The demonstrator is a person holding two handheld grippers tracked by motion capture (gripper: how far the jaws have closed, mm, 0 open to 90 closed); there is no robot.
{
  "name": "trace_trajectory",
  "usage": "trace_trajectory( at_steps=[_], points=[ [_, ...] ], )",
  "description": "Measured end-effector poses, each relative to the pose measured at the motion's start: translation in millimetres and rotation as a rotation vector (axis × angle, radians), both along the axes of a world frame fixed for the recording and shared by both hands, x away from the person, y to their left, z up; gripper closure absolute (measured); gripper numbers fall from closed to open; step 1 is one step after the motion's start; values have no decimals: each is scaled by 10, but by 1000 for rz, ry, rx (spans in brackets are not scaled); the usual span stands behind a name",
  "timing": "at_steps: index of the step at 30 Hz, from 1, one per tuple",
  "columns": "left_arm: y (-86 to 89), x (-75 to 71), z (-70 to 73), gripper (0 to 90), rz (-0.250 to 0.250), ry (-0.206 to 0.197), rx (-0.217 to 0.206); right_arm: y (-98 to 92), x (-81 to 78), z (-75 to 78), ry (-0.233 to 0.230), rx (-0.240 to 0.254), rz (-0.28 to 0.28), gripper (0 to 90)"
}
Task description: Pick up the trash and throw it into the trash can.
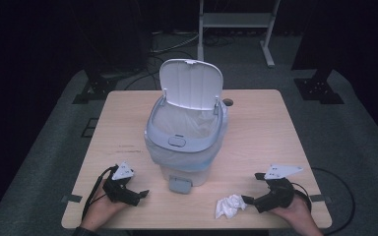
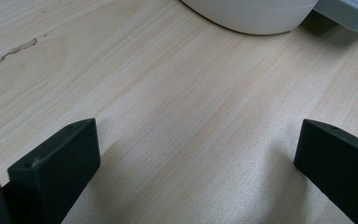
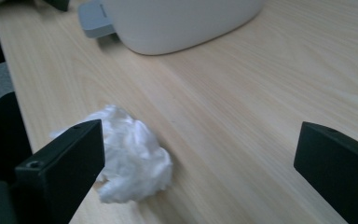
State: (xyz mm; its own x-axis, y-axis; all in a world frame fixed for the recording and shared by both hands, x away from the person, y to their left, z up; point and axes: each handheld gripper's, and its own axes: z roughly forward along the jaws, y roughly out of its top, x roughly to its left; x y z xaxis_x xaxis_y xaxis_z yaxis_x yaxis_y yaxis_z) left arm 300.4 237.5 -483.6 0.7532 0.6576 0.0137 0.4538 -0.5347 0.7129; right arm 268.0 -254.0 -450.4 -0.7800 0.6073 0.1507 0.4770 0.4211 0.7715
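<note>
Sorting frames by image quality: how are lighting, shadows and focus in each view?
High view: table evenly lit, surroundings nearly black, fairly sharp. Left gripper view: soft shadows beside the open left tool, wood grain sharp, bin base slightly soft. Right gripper view: right tool open, crumpled tissue bright and slightly blurred, no glare.

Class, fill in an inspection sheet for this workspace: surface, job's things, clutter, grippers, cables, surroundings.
Surface: wooden table, dark streak at left.
Job's things: crumpled tissue lying near the front edge; white bin, lid up, liner inside.
Clutter: nothing seen.
Grippers: left gripper open over bare wood; right gripper open beside the tissue.
Cables: one trails from each gripper; more on the floor behind.
Surroundings: grey carpet, white frame behind.
</note>
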Motion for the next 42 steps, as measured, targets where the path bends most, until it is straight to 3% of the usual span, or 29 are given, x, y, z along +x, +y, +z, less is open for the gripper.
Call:
trace_trajectory(
  at_steps=[13,21,28,34,40,42],
  points=[
    [0,0,0,0,0,0,0,300,-64,-29,24,1,107,9],
    [0,0,0,0,0,0,0,399,-40,-136,57,-40,141,20],
    [0,0,0,0,0,0,0,442,-40,-189,66,-60,177,131],
    [0,0,0,0,0,0,0,490,-55,-221,68,-110,211,280],
    [0,0,0,0,0,0,0,465,-70,-210,62,-101,229,489],
    [0,0,0,0,0,0,0,459,-69,-209,63,-100,236,510]
  ],
)
